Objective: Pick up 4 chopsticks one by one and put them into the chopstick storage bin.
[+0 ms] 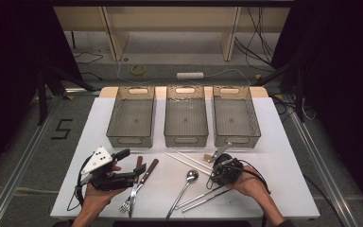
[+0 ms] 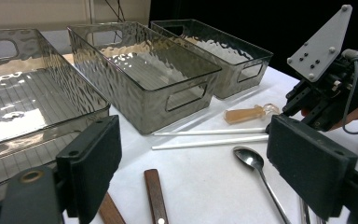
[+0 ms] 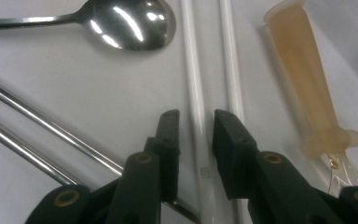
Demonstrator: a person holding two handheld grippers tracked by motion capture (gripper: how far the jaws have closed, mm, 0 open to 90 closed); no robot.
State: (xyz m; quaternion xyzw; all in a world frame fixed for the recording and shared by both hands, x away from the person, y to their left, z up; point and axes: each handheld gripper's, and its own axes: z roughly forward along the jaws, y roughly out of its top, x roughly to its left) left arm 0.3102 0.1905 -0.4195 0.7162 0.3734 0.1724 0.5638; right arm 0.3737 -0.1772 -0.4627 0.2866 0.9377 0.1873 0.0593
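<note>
Right claw (image 3: 193, 135) down over the pair of white chopsticks (image 3: 192, 70), jaws spread narrowly and straddling the left-hand stick of the two without visibly touching it. That stick flat on the white bench (image 1: 283, 142), long axis straight ahead along the claw's own line, passing between the jaws; its twin (image 3: 230, 60) just outside the right jaw, nearly parallel. In the high view, same pair (image 1: 185, 159) angled across the bench in front of the middle bin (image 1: 185, 140), right claw (image 1: 223, 170) at their near end. Probably a short closing of the jaws enough to pinch the one stick, with a risk of catching the twin, lying so close alongside.

Left claw (image 2: 193, 165) held above the bench near the wooden-handled fork and knife (image 1: 144, 176), jaws spread wide, nothing between them; well apart from the white sticks, so right hand clearly the nearer one.

Also nearby: spoon (image 3: 121, 21) off to the left of the sticks, amber-handled utensil (image 3: 303, 74) to their right, metal chopsticks (image 3: 46, 128) slanting under the left jaw. Three clear bins in a row behind, all seemingly without contents.
</note>
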